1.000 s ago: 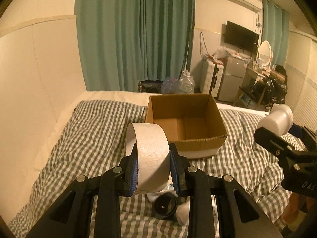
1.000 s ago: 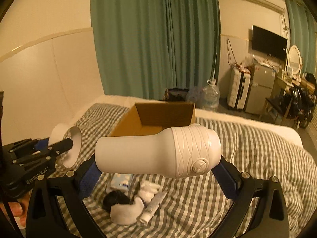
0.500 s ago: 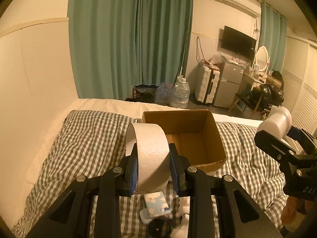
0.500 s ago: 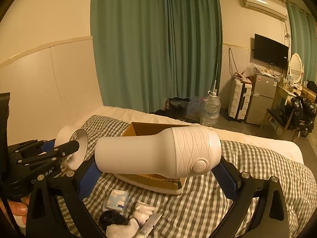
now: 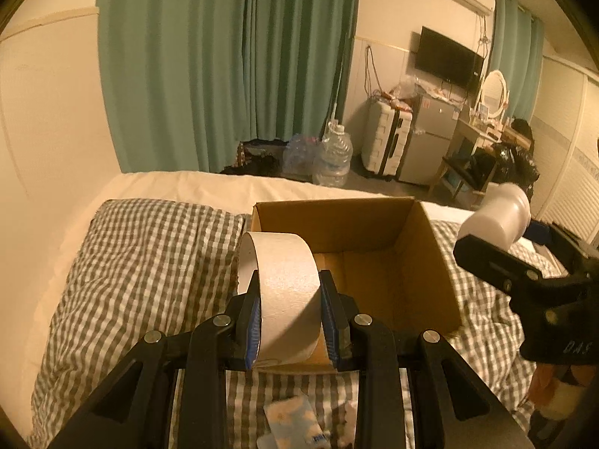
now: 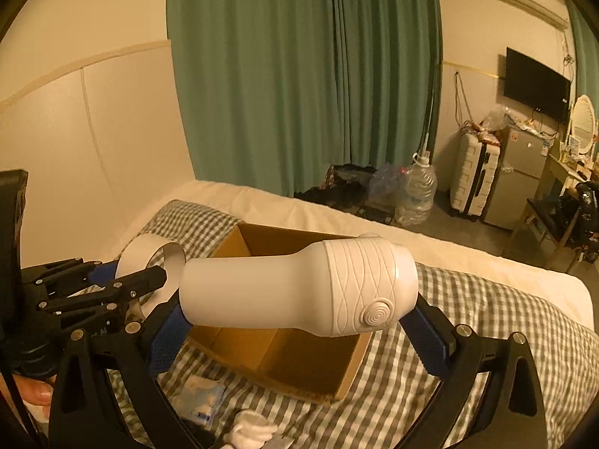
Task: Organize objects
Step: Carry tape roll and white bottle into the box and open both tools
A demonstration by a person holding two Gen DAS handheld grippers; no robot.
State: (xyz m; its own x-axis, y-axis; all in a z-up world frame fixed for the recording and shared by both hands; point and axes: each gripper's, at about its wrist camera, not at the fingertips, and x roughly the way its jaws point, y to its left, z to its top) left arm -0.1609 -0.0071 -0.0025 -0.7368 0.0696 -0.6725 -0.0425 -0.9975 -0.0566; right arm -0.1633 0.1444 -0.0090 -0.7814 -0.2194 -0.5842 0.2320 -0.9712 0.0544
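Observation:
My left gripper [image 5: 288,316] is shut on a wide roll of white tape [image 5: 284,292] and holds it over the near left edge of an open cardboard box [image 5: 374,262] on the bed. My right gripper [image 6: 295,321] is shut on a white plastic bottle [image 6: 299,292] lying sideways between its blue pads, above the near side of the box [image 6: 292,355]. The bottle [image 5: 498,217] and the right gripper also show at the right of the left wrist view. The left gripper with the tape [image 6: 149,262] shows at the left of the right wrist view.
The box rests on a grey checked duvet [image 5: 131,280]. A tissue packet [image 6: 198,400] and small white items [image 6: 251,426] lie on the bed in front of the box. A padded wall [image 5: 45,131] runs along the left. Beyond the bed stand curtains, a water jug [image 5: 333,157] and a suitcase.
Both grippers have moved forward with their loads, closer to the box and now over its near edge. The loose items on the bed have slid toward the bottom of both views.

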